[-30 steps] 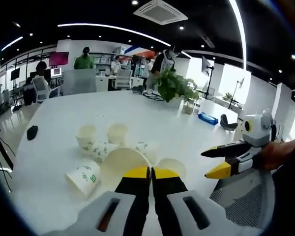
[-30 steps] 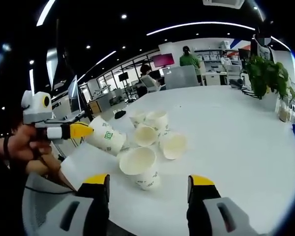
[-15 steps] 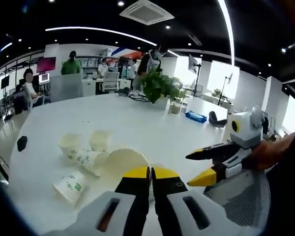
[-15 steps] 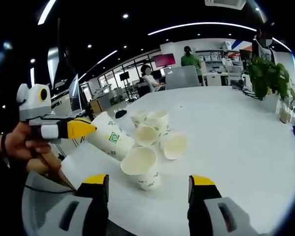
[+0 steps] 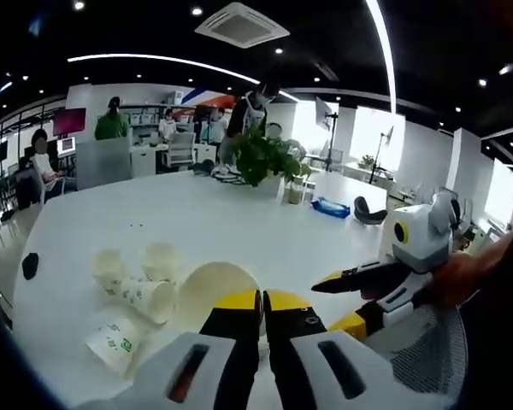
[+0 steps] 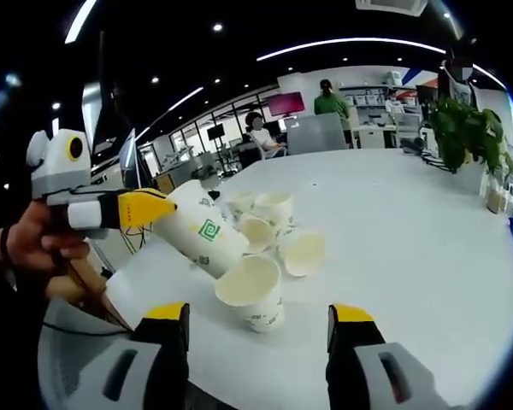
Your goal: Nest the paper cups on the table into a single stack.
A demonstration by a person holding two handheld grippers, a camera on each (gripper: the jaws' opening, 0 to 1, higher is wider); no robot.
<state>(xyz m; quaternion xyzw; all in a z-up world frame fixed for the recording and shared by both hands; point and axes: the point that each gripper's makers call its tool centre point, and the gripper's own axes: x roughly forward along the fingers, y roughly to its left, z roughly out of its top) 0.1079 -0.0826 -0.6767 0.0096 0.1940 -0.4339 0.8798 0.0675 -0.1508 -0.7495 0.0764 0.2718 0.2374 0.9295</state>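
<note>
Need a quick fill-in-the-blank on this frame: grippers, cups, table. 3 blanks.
1. The left gripper is shut on a paper ____.
2. The right gripper has its jaws ____.
3. The held cup is lifted above the white ____, over the other cups.

Missing words: cup; open; table

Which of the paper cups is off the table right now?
The cup clamped in the left hand-held gripper, held tilted above the cluster; the other cups rest on the white table.
</note>
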